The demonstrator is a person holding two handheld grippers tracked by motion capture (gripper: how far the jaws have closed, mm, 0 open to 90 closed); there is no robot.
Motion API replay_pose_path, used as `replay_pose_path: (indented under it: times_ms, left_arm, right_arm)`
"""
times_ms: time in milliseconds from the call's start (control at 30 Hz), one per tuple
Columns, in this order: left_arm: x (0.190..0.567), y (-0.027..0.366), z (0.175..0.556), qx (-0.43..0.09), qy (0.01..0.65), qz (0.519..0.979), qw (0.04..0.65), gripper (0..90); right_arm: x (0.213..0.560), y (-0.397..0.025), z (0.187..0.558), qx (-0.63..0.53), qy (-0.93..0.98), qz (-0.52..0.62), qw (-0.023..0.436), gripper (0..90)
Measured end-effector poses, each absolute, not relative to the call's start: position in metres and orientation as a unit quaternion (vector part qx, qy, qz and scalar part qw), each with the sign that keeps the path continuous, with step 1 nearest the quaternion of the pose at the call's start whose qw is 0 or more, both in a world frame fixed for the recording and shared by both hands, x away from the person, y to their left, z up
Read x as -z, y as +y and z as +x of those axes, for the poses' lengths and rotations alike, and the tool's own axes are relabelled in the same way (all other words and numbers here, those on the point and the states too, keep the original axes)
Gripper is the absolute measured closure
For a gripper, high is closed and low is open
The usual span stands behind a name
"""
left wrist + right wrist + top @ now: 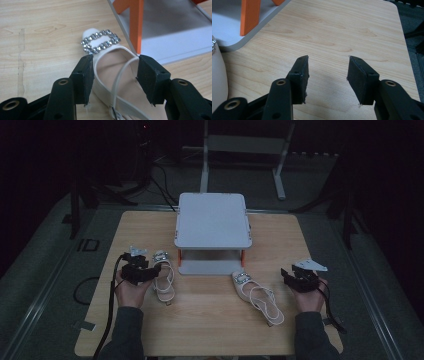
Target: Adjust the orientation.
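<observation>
Presently the left gripper (pixel 113 72) stands open astride the left shoe (pixel 110 75), which lies on the table (pixel 210 320) beside the rack (pixel 212 220). Closing should seat both pads on the side walls, clear of the thin strap (pixel 118 80). The right gripper (pixel 327 75) idles open, holding nothing.

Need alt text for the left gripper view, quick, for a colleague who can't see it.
The open left gripper straddles a pale shoe with a rhinestone buckle on the wooden table; whether its pads touch the shoe is unclear. An orange-legged grey rack stands behind.
</observation>
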State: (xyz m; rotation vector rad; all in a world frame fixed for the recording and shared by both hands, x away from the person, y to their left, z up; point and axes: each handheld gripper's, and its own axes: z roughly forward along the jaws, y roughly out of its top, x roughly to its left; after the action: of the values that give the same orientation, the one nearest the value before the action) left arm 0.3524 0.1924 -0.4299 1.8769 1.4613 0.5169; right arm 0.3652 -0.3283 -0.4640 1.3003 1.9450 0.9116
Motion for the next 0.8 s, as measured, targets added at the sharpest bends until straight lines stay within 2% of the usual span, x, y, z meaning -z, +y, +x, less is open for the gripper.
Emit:
replay_pose_path:
  times_ms: [500, 633, 800]
  left_arm:
    - [0.447, 0.187, 0.339, -0.173, 0.581, 0.726, 0.325, 41.7]
    - [0.447, 0.185, 0.338, -0.166, 0.579, 0.729, 0.325, 42.0]
    - [0.448, 0.184, 0.340, -0.158, 0.578, 0.734, 0.320, 46.5]
  right_arm:
    - [0.465, -0.328, 0.365, -0.344, 0.737, 0.492, 0.310, 49.6]
    - [0.465, -0.328, 0.365, -0.344, 0.736, 0.493, 0.310, 49.6]
    - [0.465, -0.329, 0.365, -0.344, 0.737, 0.493, 0.310, 49.6]
